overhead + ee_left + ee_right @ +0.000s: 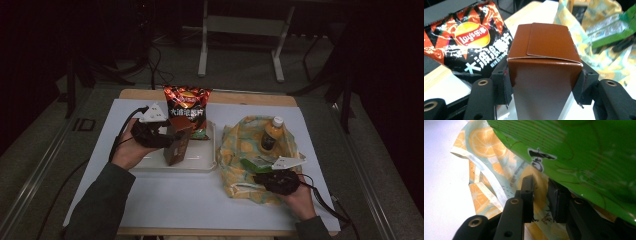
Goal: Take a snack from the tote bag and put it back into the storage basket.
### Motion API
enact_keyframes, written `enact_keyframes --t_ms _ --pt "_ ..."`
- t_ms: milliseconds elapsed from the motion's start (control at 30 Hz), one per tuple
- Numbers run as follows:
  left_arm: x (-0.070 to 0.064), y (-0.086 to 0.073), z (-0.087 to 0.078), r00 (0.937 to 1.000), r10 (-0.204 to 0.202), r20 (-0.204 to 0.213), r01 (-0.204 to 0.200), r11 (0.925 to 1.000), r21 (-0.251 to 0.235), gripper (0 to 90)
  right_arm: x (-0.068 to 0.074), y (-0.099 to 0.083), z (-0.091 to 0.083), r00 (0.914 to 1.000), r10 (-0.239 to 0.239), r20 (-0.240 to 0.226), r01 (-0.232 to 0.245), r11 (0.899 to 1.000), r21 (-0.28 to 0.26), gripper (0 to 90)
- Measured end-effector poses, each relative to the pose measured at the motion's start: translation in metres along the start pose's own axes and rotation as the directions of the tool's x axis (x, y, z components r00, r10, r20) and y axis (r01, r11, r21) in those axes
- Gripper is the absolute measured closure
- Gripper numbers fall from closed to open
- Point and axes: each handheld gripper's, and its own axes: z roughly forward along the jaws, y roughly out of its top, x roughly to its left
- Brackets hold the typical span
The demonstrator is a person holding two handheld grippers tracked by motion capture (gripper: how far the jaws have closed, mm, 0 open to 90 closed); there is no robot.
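The brown carton (pixel 544 72) is clamped upright between the left gripper (pixel 159 134) jaws above the white tray (pixel 200 162). The orange-print bag (pixel 240 145), at 3 o'clock, is pinched by the right gripper (pixel 540 195).

Your left gripper (pixel 167 136) and right gripper (pixel 265 172) are black, each topped with a pale grey three-cornered plate, and a black cable trails back from each. Up close, the jaws are matte black bars with brass-ringed screw holes and flat, squared pads (pixel 527 187). You wear dark grey-green long sleeves (pixel 102 200).
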Motion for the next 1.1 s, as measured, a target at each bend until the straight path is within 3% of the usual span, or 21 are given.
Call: enact_keyframes --t_ms 233,367,500,1100 --pt "-0.003 -0.003 0.009 0.9996 0.011 0.025 -0.012 0.9995 0.03 42.5 0.0 0.0 0.0 1.0 -0.001 0.0 0.001 1.0 0.001 74.9" --pt "-0.005 -0.001 0.013 0.9995 0.006 0.031 -0.007 0.9998 0.017 42.4 0.0 0.0 0.0 1.0 -0.001 0.0 0.001 1.0 0.001 74.9" --pt "-0.012 0.005 0.022 0.9989 0.03 0.036 -0.031 0.9994 0.012 42.1 0.0 0.0 0.001 1.0 0.0 -0.001 0.0 1.0 0.002 74.8" --pt "-0.023 0.016 0.055 0.9962 0.001 0.087 0.0 0.9999 -0.016 38.9 0.001 0.0 -0.001 1.0 0.002 -0.001 -0.002 1.0 0.0 74.7"
